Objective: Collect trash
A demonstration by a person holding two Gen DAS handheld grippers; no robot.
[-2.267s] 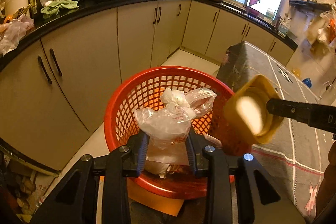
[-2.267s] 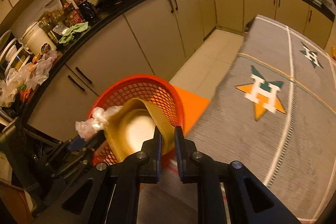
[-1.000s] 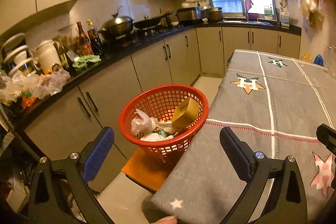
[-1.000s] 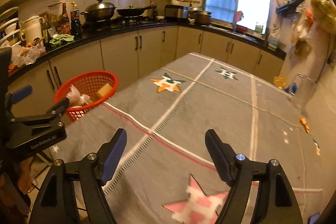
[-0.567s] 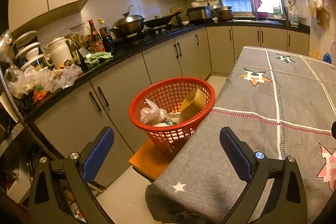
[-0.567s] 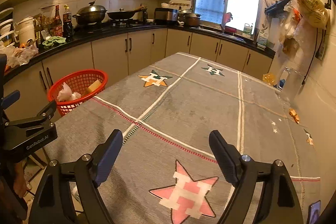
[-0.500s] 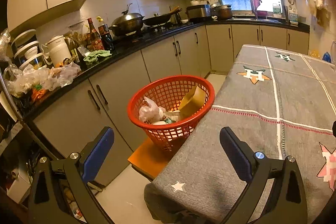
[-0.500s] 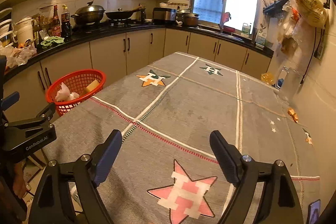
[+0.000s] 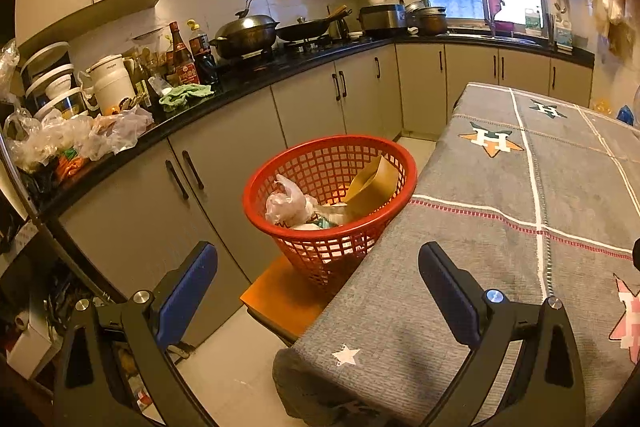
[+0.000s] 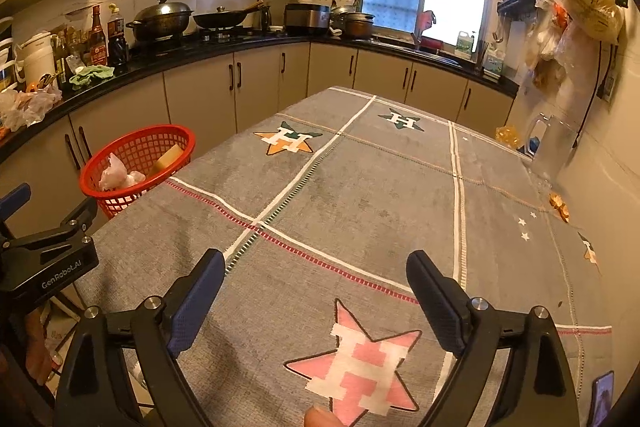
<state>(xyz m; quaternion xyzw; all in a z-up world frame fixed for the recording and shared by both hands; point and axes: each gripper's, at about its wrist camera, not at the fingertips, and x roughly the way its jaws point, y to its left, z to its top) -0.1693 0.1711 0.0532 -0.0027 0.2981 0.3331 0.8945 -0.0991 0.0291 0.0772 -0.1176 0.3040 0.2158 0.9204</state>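
Observation:
The red mesh basket (image 9: pixel 256 187) stands on an orange stool beside the table. Inside it lie a crumpled white plastic bag (image 9: pixel 288 205) and a tan paper container (image 9: pixel 374 181). My left gripper (image 9: pixel 316 255) hangs open a good way back from the basket, with nothing between its blue pads. My right gripper (image 10: pixel 316 261) is over the grey star-patterned tablecloth (image 10: pixel 360 187); its jaws are opening wide and nothing is between them. In the right wrist view the basket (image 10: pixel 92 183) sits far left, beyond one of the left gripper's fingers (image 10: pixel 80 213).
A black counter (image 9: pixel 240 83) with bottles, pots and plastic bags runs along the cabinets. Small orange scraps (image 10: pixel 560 207) and a clear pitcher (image 10: pixel 548 147) sit at the table's right edge by the wall. A phone (image 10: pixel 602 397) lies at the near right corner.
Both grippers let go of the plastic bag and the tan container into the basket, opened wide and drew back from it. In the last second they barely shifted.

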